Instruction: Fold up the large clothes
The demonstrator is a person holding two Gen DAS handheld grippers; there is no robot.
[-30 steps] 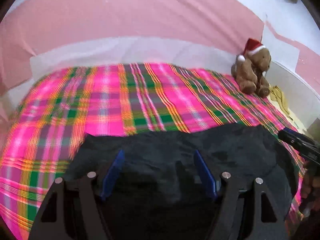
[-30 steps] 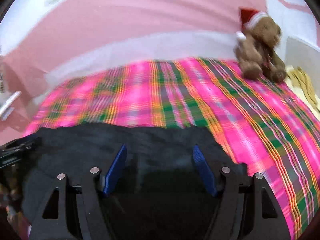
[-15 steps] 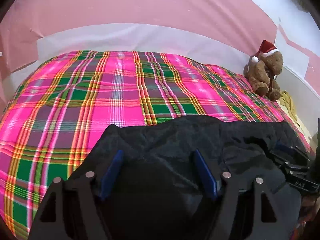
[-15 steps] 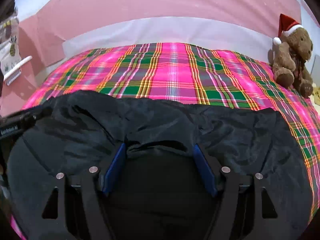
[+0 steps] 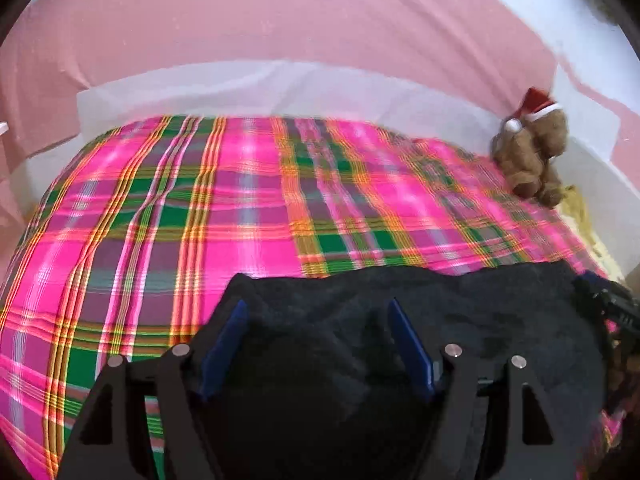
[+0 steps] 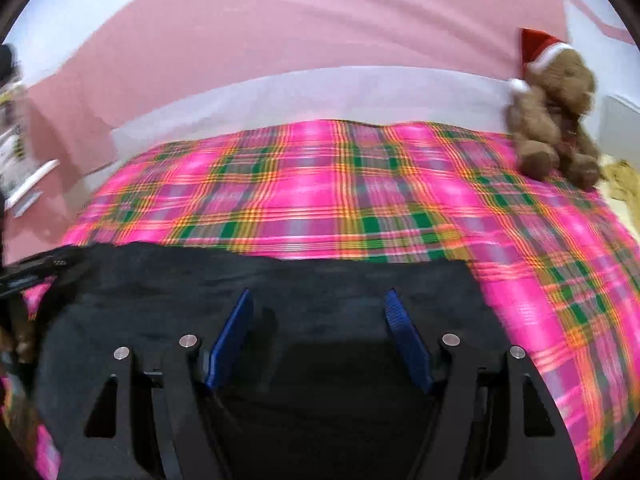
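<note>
A black garment (image 5: 480,300) lies spread on the near part of the pink plaid bed sheet (image 5: 240,200), its far edge fairly straight. My left gripper (image 5: 316,306) hovers over the garment's left portion, open, blue pads wide apart with black cloth below and between them. My right gripper (image 6: 318,296) stands open the same way over the garment (image 6: 160,280) near its right end. Each gripper shows at the edge of the other's view: the right one (image 5: 612,312) and the left one (image 6: 32,272). The frames do not show either pad pinching the cloth.
A brown teddy bear in a red Santa hat (image 5: 532,152) (image 6: 556,120) sits at the bed's far right corner. Beside it lies a yellow cloth (image 6: 624,184). A white bed edge and pink wall covering (image 5: 320,20) close off the far side. Bare plaid sheet (image 6: 360,184) stretches beyond the garment.
Half a second ago the black cloth bunched up between the right fingers; now it lies flatter with a straighter far edge. Both views have shifted and blurred as the hands moved slightly down.
</note>
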